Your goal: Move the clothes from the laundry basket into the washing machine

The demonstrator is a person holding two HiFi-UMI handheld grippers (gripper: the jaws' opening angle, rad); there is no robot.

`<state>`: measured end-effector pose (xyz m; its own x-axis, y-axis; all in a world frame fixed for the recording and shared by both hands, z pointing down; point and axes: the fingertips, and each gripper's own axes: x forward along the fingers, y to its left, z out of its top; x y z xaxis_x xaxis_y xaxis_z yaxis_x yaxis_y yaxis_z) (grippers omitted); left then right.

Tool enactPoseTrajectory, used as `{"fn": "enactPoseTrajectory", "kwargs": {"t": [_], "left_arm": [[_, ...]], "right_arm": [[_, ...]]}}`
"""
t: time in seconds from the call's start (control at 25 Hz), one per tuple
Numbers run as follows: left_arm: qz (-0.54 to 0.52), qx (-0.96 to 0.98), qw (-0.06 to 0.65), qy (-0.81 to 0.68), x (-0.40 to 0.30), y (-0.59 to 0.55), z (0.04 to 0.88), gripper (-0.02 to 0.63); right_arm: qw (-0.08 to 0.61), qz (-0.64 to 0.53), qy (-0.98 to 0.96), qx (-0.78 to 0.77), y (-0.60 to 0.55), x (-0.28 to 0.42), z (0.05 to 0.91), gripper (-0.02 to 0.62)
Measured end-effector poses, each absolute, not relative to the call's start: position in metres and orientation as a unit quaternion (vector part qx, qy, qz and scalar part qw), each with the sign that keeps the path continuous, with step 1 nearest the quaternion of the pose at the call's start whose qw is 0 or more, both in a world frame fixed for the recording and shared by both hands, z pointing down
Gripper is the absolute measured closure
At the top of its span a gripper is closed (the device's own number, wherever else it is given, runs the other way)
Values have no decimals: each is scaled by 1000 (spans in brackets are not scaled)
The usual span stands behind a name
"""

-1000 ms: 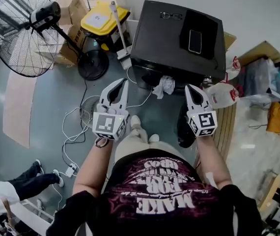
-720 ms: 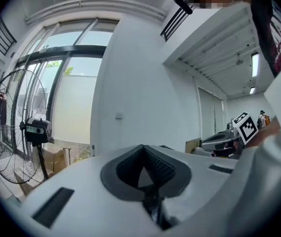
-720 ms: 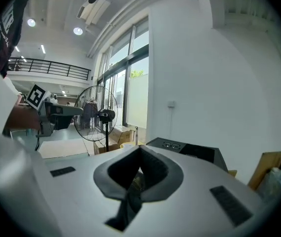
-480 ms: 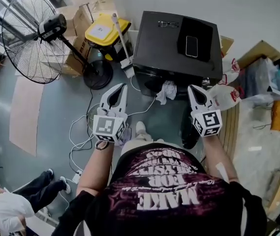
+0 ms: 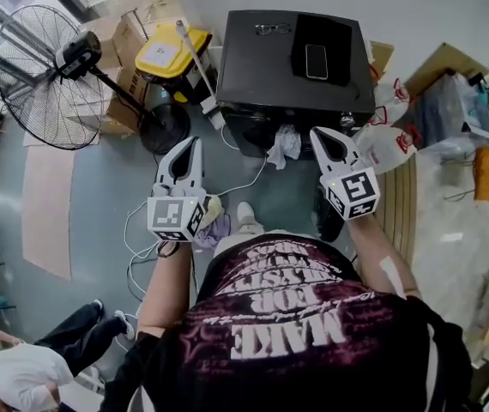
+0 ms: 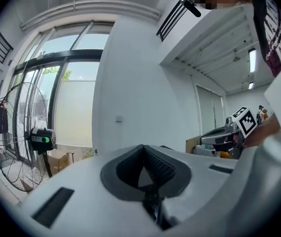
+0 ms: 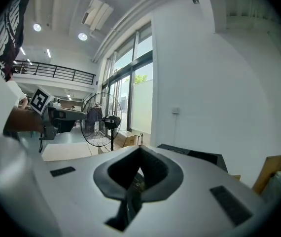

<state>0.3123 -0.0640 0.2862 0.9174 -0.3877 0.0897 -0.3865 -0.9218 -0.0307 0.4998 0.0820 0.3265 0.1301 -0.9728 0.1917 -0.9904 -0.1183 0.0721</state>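
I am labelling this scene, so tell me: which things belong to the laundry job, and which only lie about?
For the job: black washing machine, white cloth hanging at its front, left gripper, right gripper, both shut, empty.
Lying about: standing fan, yellow bin, phone on the machine.

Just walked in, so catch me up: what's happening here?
A person stands facing a black washing machine, a gripper in each hand. The left gripper and right gripper are both shut and empty, held up in front of it. A pale cloth hangs from its front opening, touched by neither.
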Motion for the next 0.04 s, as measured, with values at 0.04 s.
{"fn": "enactPoseTrajectory", "kwargs": {"t": [0.04], "left_arm": [[-47,-979,7,197,312,-61,286,601]], "right_arm": [[90,48,-658,746,85,498,326,592]]}}
